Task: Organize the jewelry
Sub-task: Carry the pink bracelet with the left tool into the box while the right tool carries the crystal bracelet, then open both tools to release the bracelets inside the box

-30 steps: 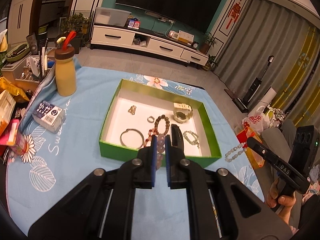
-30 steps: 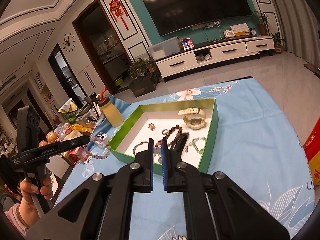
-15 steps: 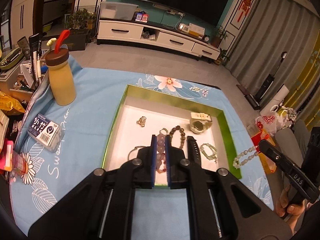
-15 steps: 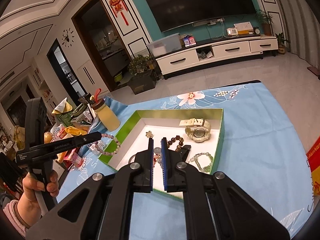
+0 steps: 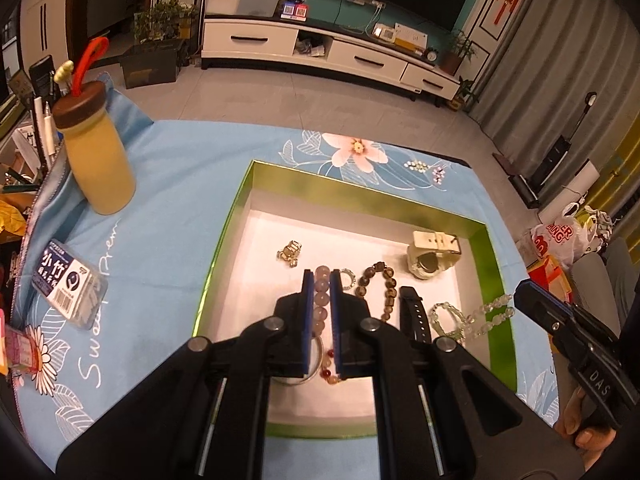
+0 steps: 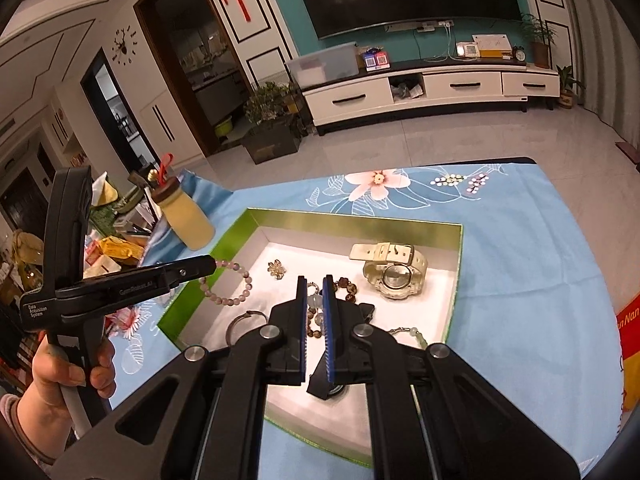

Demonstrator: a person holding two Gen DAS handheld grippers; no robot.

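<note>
Left gripper: jaws clamped on pink bead bracelet, over the box
Right gripper: jaws clamped on pale green bead bracelet — above box's right rim
Box: green, white-lined — watch, brooch, dark bead bracelet
Surface: blue floral tablecloth, yellow bottle
Room: white TV cabinet, tiled floor

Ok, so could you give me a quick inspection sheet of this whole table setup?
Surface: blue floral tablecloth, lying flat.
Job's things: green box holds white watch, brown bead bracelet, gold brooch, metal bangle, black strap.
Clutter: yellow bottle and labelled packet beside the box.
Grippers: left gripper shut on pink bead bracelet; right gripper shut on pale green bead bracelet; both over the box.
Cables: leads on the wall above the TV stand.
Surroundings: living room, grey curtains.
</note>
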